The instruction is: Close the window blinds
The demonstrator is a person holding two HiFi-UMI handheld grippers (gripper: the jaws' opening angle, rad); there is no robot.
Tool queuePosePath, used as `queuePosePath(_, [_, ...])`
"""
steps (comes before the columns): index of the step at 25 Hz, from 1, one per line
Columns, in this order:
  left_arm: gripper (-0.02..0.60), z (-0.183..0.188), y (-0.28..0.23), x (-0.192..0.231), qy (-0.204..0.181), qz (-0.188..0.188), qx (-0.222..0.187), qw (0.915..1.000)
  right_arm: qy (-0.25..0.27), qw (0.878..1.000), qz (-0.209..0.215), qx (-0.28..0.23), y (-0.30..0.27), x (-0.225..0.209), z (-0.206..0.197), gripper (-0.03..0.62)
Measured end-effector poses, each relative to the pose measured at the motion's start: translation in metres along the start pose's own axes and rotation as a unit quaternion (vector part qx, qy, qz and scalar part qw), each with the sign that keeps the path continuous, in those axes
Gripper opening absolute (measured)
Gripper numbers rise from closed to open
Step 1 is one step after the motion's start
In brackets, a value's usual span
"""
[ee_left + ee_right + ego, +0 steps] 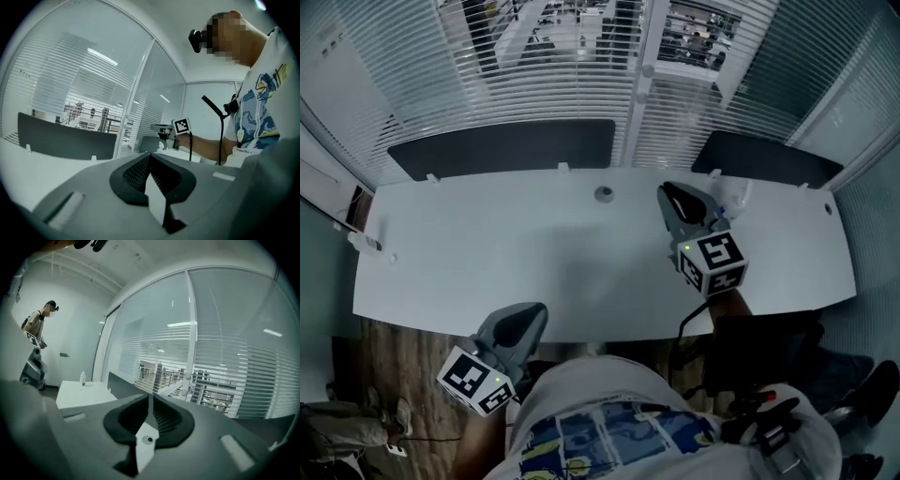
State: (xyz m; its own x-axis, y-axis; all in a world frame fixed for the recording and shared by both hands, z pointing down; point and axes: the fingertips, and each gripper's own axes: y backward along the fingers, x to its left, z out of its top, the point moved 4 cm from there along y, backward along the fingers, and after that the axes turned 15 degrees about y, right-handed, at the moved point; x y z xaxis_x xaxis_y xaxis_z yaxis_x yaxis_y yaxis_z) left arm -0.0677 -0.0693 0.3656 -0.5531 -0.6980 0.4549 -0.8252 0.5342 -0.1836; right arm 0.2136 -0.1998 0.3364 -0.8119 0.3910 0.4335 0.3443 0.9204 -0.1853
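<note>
Jaws, left gripper (150, 157): pressed together, nothing between them
Jaws, right gripper (150, 399): together too, empty
Window blinds (553, 66): ahead of both, beyond the white desk (534, 253), slats open

A long white desk (534, 272) is stretching across the middle of the head view, with two dark divider panels (502, 147) standing along its upper edge. Brown wood floor (394, 356) is showing at lower left. In the right gripper view, tall glass panes (225, 333) are filling the right half, strip lights (180, 325) are glinting in them, and a white wall (75, 324) is sitting at left.
</note>
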Motion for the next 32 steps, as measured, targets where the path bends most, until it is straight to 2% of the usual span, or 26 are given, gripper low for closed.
queuePosePath(8, [0.002,0.009,-0.012,0.002,-0.001,-0.004,0.013,0.9999,-0.012,0.999,-0.042,0.019,-0.066,-0.051,-0.019,0.041])
queuePosePath(12, [0.002,0.013,-0.01,0.005,0.001,0.004,0.008,1.0,-0.016,0.998,-0.062,0.023,-0.101,-0.078,-0.021,0.048])
queuePosePath(23, [0.002,0.028,0.016,0.029,0.015,0.062,-0.007,0.9979,-0.041,0.992,-0.111,0.034,-0.194,-0.142,-0.006,0.073])
queuePosePath(32, [0.002,0.023,0.034,0.034,0.024,0.099,-0.019,0.9947,-0.095,0.986,-0.135,0.035,-0.229,-0.169,-0.01,0.113])
